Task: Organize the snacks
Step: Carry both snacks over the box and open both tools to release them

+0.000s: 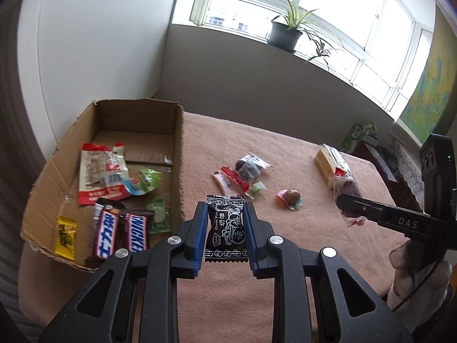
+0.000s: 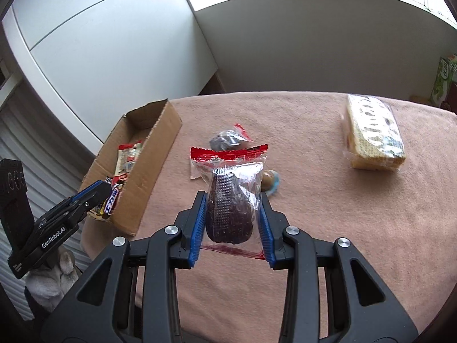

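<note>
Right up front, the left gripper (image 1: pixel 225 228) has its jaws pinching a black plum candy packet (image 1: pixel 226 230), held above the pink-covered counter (image 1: pixel 285 257) just beside the cardboard box (image 1: pixel 178 148), off its near right corner. And over on the other side, the right gripper (image 2: pixel 232 220) has its jaws clamped on a clear bag with a dark snack (image 2: pixel 232 203), red strip at the top, well to the right of the box and lifted off the cloth.

Inside the box: two Snickers bars (image 1: pixel 120 234) at the near end, a yellow packet (image 1: pixel 65 235) just left of them, a red-and-white pouch (image 1: pixel 100 174) further in, and green sweets (image 1: pixel 148 180) toward the box's right wall.

Out on the cloth, right of the box, a little cluster: a red-and-white sachet (image 1: pixel 230 183), a dark wrapped snack (image 1: pixel 250 167) touching it behind, a small green candy (image 1: pixel 257 187) tucked against them. Farther right of the box sits a round chocolate in a pink-blue wrapper (image 1: pixel 291 197). Farthest from the box, a wrapped wafer block (image 2: pixel 374 134) lies flat. A potted plant (image 1: pixel 285 33) on the windowsill beyond.
</note>
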Demonstrator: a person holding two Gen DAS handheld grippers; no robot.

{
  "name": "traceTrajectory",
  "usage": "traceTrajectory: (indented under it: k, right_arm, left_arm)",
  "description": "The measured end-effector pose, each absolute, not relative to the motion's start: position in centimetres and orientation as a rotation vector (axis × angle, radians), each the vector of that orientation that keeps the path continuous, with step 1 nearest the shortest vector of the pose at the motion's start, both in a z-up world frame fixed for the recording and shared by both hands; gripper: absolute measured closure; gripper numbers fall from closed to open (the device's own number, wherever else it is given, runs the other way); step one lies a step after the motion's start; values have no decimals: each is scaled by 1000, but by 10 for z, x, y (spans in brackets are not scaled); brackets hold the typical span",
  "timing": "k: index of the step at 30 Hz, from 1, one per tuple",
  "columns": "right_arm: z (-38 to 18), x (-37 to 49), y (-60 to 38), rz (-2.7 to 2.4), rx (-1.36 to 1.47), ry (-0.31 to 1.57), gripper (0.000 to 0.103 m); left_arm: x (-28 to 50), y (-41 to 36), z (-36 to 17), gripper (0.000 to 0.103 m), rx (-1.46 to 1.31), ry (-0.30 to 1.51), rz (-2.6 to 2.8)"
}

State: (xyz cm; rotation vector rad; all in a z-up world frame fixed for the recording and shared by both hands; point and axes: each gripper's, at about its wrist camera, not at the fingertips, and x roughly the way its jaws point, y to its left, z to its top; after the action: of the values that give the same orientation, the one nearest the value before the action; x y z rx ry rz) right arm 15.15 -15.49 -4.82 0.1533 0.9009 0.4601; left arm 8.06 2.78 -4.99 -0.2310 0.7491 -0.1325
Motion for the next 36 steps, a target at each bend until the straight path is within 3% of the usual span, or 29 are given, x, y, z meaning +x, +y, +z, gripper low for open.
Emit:
traceTrajectory:
  k: [14,33,36]
  right_arm:
    - [-23,178,-37,630,33,855,67]
    - [-45,224,51,700,-46,905,66]
    - [-43,225,50,694,-41,888,44]
  left_arm:
    - [78,107,-47,80,-237,703,44]
    - [87,124,-59,80,-233,718,69]
    - [87,127,-58,79,-242,716,74]
